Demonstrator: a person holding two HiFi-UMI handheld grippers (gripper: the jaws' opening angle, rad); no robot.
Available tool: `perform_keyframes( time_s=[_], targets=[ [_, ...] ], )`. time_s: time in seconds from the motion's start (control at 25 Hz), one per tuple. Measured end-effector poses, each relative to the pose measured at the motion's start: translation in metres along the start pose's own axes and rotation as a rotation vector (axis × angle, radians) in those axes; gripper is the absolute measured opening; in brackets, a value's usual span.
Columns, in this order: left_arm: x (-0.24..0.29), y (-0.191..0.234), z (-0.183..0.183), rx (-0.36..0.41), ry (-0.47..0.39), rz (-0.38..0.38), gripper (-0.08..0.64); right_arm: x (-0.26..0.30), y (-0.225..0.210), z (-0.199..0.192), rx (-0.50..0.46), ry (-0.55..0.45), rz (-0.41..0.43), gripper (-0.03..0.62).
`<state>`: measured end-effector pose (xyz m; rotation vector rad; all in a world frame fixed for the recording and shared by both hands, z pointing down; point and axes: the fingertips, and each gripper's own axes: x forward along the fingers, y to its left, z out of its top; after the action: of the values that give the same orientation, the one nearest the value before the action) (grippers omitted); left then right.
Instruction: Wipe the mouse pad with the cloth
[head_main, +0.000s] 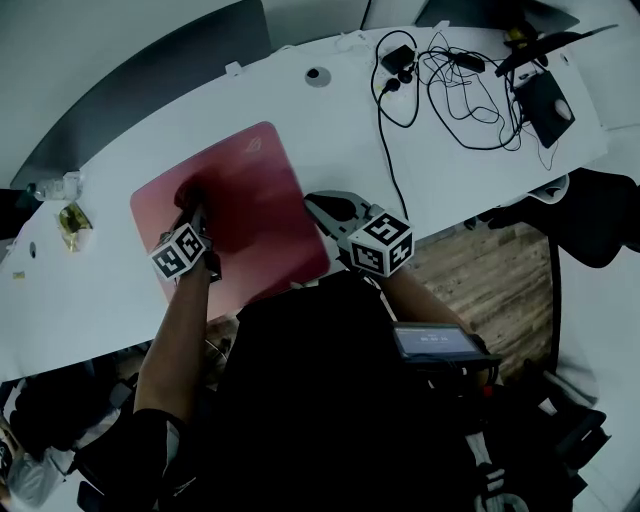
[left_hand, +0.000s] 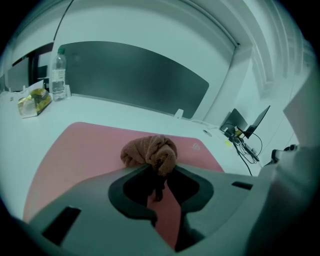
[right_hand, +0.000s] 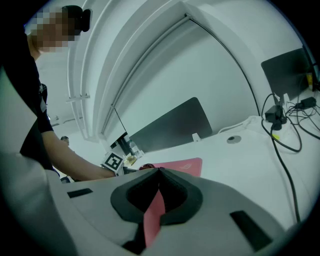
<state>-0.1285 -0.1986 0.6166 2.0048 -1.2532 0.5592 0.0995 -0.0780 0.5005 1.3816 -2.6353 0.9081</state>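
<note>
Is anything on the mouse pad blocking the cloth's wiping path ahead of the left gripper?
Nothing visible lies on the mouse pad ahead of the cloth in the left gripper. Only the right gripper, jaws together, sits at the pad's right edge; strokes that far might meet it.

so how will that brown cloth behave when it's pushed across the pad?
Probably floppy: the cloth bunches into soft folds where the left tool pinches it. Likely light, being a small loose wad. Its fuzzy pile may drag on the mouse pad rather than slip.
</note>
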Motion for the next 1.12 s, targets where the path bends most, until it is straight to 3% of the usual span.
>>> perform_keyframes(
  time_s=[0.56,1.12],
  targets=[
    [0.032,-0.071,-0.012,0.052,0.063,-0.067,0.095,-0.016,-0.022,0.000,0.020,-0.007,0.017,0.026],
    [0.066,-0.150,-0.020,0.121,0.115,-0.172,0.095,-0.047,-0.054,0.002,0.062,-0.044,-0.032,0.026]
  ],
)
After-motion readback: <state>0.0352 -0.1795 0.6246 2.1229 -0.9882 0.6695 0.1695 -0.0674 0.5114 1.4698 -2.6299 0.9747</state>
